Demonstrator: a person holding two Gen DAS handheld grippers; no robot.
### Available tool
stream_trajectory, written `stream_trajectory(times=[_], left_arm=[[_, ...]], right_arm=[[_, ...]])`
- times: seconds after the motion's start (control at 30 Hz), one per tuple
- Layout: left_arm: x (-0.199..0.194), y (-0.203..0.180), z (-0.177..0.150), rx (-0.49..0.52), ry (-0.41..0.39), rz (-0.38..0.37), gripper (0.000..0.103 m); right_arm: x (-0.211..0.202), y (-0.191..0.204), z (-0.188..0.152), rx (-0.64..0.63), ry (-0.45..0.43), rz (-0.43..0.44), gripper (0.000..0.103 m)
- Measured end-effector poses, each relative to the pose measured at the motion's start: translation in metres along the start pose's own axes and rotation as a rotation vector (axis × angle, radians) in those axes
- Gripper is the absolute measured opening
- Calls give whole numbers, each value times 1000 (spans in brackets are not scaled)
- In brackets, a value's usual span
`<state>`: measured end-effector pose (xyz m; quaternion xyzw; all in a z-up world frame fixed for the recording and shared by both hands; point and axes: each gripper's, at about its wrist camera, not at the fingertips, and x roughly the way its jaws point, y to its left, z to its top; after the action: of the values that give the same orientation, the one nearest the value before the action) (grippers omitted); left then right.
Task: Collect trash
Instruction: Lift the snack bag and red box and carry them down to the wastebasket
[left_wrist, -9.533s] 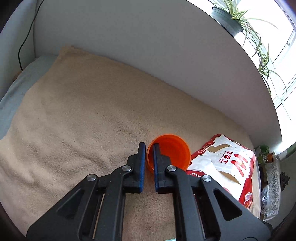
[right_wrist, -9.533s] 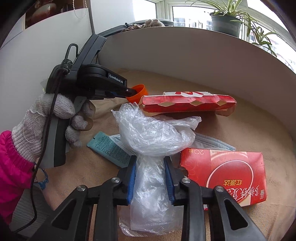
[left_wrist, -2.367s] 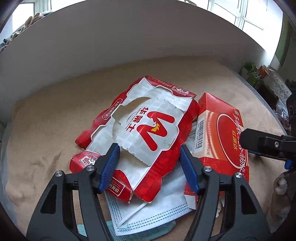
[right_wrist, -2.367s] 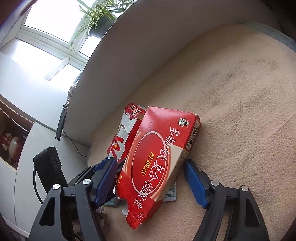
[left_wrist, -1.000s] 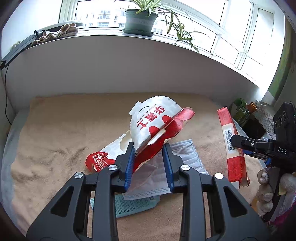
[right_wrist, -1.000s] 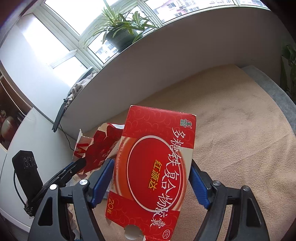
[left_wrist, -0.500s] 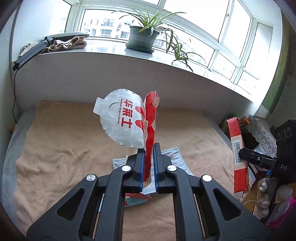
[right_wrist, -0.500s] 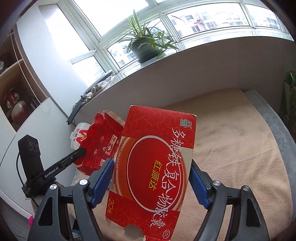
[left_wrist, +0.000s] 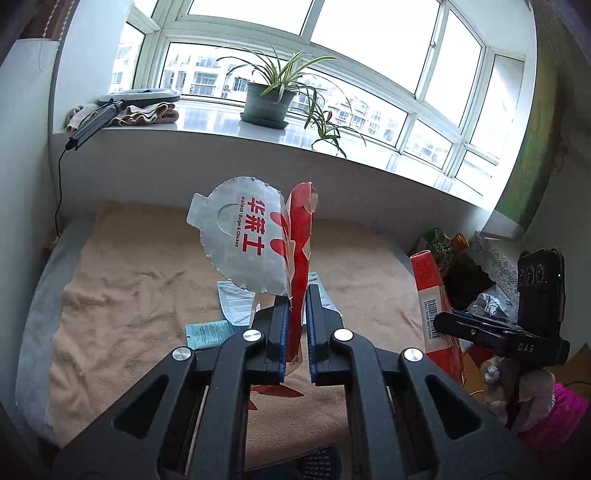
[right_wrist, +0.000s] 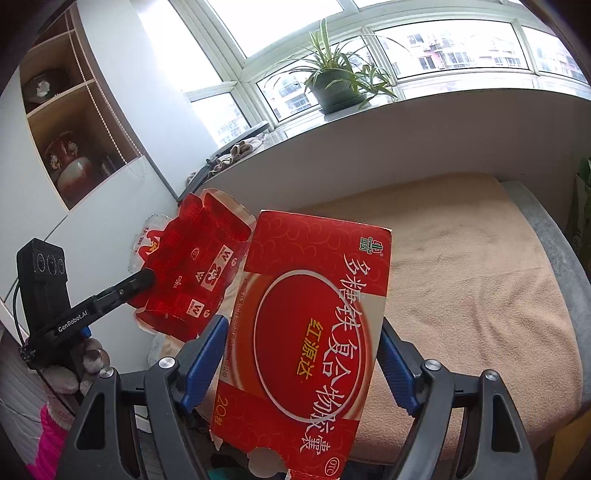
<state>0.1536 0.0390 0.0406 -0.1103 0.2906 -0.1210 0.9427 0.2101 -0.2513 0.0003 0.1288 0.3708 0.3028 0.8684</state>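
My left gripper (left_wrist: 296, 325) is shut on a flattened red and white fast-food carton (left_wrist: 258, 243) and holds it upright above the beige blanket (left_wrist: 140, 295). The carton also shows in the right wrist view (right_wrist: 192, 273), pinched by the left gripper (right_wrist: 146, 278). My right gripper (right_wrist: 301, 358) is shut on a flat red medicine box (right_wrist: 314, 332), held up off the blanket; the box shows edge-on in the left wrist view (left_wrist: 432, 295). A white face mask (left_wrist: 236, 302) and a teal packet (left_wrist: 208, 332) lie on the blanket.
A white ledge (left_wrist: 221, 147) with a potted spider plant (left_wrist: 269, 99) runs behind the bed under the windows. Clutter with bottles and foil (left_wrist: 458, 258) sits beyond the bed's right end. A shelf unit with a vase (right_wrist: 70, 166) stands at the left.
Both grippers have risen further from the blanket with their loads. The carton and the red box stay gripped. The mask and packet stay on the blanket.
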Motion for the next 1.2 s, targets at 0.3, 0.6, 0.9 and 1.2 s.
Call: stream_trajectory(times=[0.3, 0.6, 0.9, 1.2], left_arm=[[-54, -14, -57, 0, 10, -2, 6], [-82, -10, -113, -45, 45, -21, 6], [-78, -15, -159, -69, 129, -53, 6], [-67, -36, -195, -42, 195, -66, 6]], right_arm=[[-25, 28, -49, -84, 46, -28, 80], [-34, 50, -100, -173, 103, -46, 80], [-32, 38, -136, -135, 158, -45, 80], [-14, 12, -173, -76, 255, -64, 80]])
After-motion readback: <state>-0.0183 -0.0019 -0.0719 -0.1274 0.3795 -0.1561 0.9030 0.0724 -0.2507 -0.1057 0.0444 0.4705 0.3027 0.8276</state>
